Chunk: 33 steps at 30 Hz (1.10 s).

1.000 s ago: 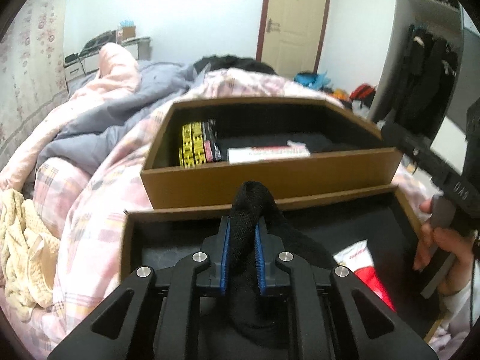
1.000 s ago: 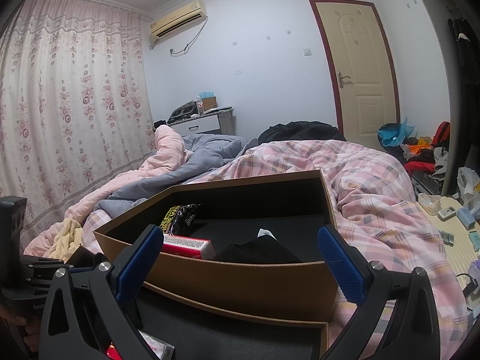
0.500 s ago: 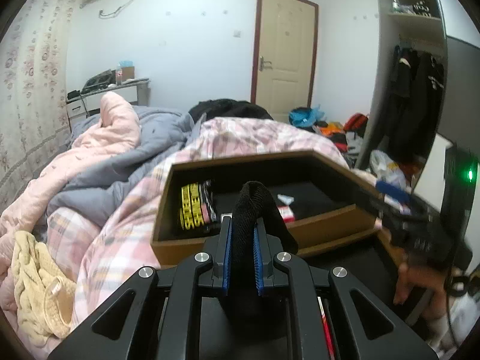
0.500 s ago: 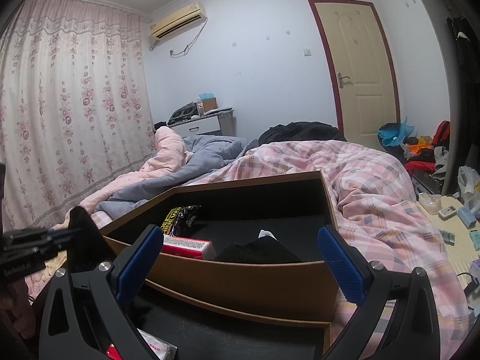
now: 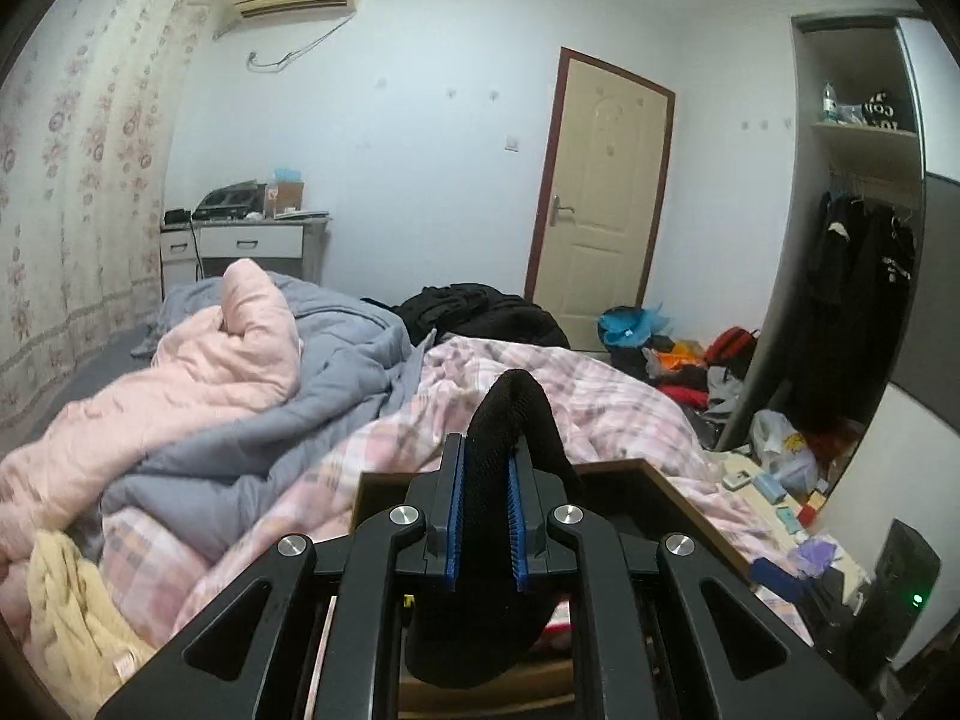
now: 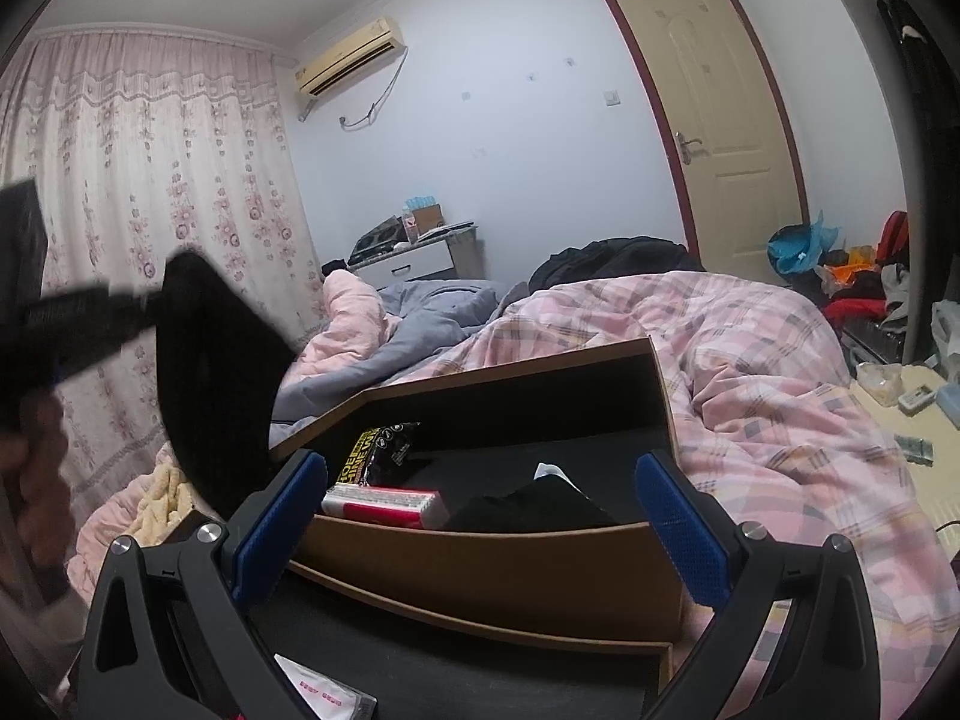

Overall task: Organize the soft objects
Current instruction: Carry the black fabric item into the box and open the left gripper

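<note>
1. At the far left of the right wrist view we saw a hand (image 6: 27, 462) holding the left gripper (image 6: 129, 306), blurred, its fingers clamped on a black soft item (image 6: 210, 384) that hung in the air above the left end of the drawers.
2. In the left wrist view, the same left gripper (image 5: 485, 519) had its blue pads (image 5: 454, 516) pressed narrow against the black soft item (image 5: 510, 414), which arched up above them and drooped below.
3. Just beyond it lay the far brown drawer (image 6: 510, 558), resting on the bed's pink plaid quilt (image 6: 750, 360); inside it we saw a yellow-and-black packet (image 6: 372, 456) at the left, a red-and-white pack (image 6: 384, 504) beside it, and a folded black cloth (image 6: 534, 510) further right.
4. The near drawer (image 6: 420, 660) held a white packet (image 6: 324, 693) by its left edge.
5. The right gripper (image 6: 480, 531) stood with its fingers wide apart and nothing between them, in front of the far drawer.
</note>
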Tool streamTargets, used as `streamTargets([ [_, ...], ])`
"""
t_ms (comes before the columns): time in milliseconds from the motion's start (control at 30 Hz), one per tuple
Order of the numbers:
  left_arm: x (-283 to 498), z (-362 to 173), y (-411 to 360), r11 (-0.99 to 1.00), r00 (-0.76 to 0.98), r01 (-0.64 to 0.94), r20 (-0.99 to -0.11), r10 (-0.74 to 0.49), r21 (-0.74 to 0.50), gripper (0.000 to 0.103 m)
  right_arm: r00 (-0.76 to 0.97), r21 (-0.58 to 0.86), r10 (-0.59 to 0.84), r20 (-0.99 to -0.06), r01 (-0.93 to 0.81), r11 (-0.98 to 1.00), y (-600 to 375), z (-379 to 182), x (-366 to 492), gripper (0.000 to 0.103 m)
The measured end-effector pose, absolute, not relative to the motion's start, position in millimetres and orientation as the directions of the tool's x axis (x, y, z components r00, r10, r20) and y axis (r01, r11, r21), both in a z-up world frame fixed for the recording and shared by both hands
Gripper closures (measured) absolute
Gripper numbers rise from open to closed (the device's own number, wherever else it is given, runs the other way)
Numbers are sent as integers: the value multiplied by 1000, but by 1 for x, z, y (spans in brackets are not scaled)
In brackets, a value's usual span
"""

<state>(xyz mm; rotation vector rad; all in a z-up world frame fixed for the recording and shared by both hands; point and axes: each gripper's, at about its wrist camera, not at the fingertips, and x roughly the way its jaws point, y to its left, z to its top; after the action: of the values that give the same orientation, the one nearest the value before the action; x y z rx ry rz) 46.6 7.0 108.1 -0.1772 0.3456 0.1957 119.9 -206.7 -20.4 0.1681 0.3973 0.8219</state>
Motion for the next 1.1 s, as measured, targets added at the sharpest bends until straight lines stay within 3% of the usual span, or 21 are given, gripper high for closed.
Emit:
streamTargets([
  [700, 93, -4, 25, 939, 706, -314, -695, 133, -140, 94, 616, 284, 736, -281, -679, 677, -207, -20, 120, 1],
  [1100, 65, -9, 22, 928, 717, -362, -663, 216, -90, 93, 622, 268, 728, -288, -678, 685, -206, -21, 120, 1],
])
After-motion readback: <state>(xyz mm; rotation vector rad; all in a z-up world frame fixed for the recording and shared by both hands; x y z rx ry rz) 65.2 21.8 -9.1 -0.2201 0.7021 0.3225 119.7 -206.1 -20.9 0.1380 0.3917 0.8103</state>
